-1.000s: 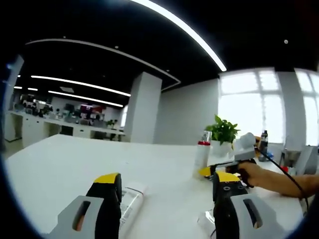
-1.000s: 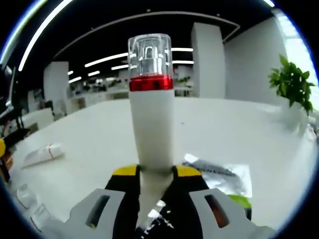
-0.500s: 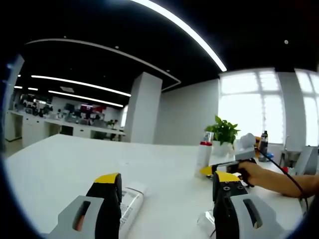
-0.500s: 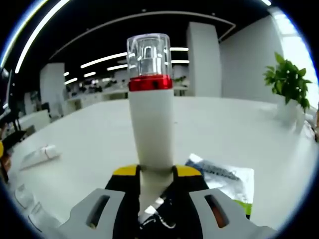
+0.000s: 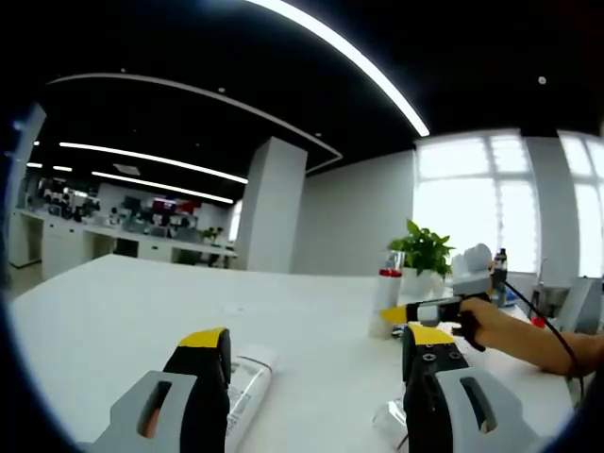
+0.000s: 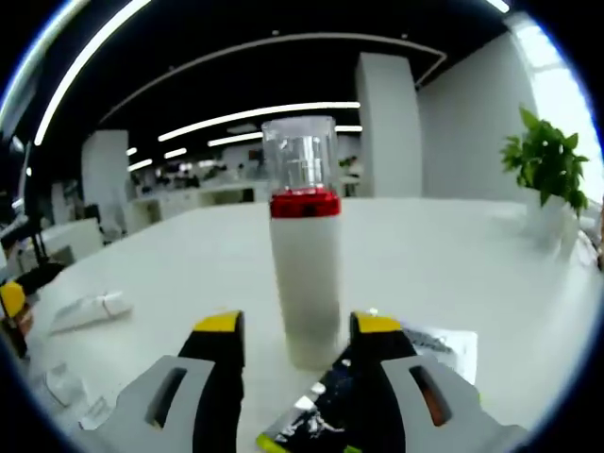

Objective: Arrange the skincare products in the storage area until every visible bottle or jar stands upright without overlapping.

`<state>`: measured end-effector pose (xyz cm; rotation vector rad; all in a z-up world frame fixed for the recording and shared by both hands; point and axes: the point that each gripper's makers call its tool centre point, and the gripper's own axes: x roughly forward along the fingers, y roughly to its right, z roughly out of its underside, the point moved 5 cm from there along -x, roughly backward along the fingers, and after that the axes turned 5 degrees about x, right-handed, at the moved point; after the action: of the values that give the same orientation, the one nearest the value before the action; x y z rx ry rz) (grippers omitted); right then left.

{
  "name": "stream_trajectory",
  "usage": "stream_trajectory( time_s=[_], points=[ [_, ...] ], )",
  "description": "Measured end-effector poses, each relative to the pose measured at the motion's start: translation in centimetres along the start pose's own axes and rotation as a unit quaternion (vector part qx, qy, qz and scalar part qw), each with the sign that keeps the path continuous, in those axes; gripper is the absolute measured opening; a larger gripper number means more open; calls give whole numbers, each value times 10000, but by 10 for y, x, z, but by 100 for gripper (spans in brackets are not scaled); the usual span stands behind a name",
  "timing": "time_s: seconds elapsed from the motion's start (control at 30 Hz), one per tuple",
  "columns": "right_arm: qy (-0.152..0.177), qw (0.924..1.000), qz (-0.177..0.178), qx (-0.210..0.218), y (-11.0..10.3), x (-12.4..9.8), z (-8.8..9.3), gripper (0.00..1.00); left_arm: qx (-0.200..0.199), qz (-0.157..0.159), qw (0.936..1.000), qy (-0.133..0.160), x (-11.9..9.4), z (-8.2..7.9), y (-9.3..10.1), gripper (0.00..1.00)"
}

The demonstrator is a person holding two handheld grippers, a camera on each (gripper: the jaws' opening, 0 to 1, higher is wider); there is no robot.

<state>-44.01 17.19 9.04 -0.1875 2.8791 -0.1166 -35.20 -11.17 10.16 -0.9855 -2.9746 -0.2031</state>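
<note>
A white bottle point(image 6: 305, 274) with a red band and clear cap stands upright on the white table point(image 6: 453, 255). My right gripper point(image 6: 298, 328) is open, one yellow-tipped jaw on each side of the bottle's base and apart from it. In the left gripper view the same bottle point(image 5: 384, 302) stands at the right, with the right gripper point(image 5: 415, 312) beside it in a person's hand point(image 5: 491, 321). My left gripper point(image 5: 316, 347) is open and low over the table. A white tube point(image 5: 247, 373) lies between its jaws.
A silver foil sachet point(image 6: 444, 344) lies flat just right of the bottle. Another white tube point(image 6: 90, 310) lies at the left, and small packets point(image 6: 66, 387) lie near the bottom left. A potted plant point(image 6: 547, 165) stands at the far right of the table.
My right gripper has opened and let go of the white bottle, which now stands on the table a little farther from the camera. The left gripper has stayed still.
</note>
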Motion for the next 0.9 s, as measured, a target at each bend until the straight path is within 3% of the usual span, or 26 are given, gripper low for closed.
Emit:
stream_trajectory(
  time_s=[0.13,0.27,0.33,0.43,0.63,0.8,0.9],
  points=[
    [128,9997,100,-157,-2,-4,-5,60,13,1,10000,2,-2,1,3,76],
    [233,9992,96,-323,-3,-3,-8,65,30,-37,10000,-10,-4,2,6,75],
    [262,9981,110,-541,-6,-4,-9,67,61,-80,9999,-31,-4,2,5,75],
    [601,9933,200,-965,-12,-7,-20,71,372,-229,9990,-127,-3,2,1,74],
    [1183,9834,97,-1373,-31,-22,-39,71,1069,-597,9902,-666,-3,12,-8,75],
    [1496,9740,175,-1689,-37,-31,-50,70,1306,-758,9835,-998,2,20,-15,75],
    [1741,9688,179,-1755,-40,-37,-56,69,1273,-826,9826,-1076,2,23,-19,75]
  ],
)
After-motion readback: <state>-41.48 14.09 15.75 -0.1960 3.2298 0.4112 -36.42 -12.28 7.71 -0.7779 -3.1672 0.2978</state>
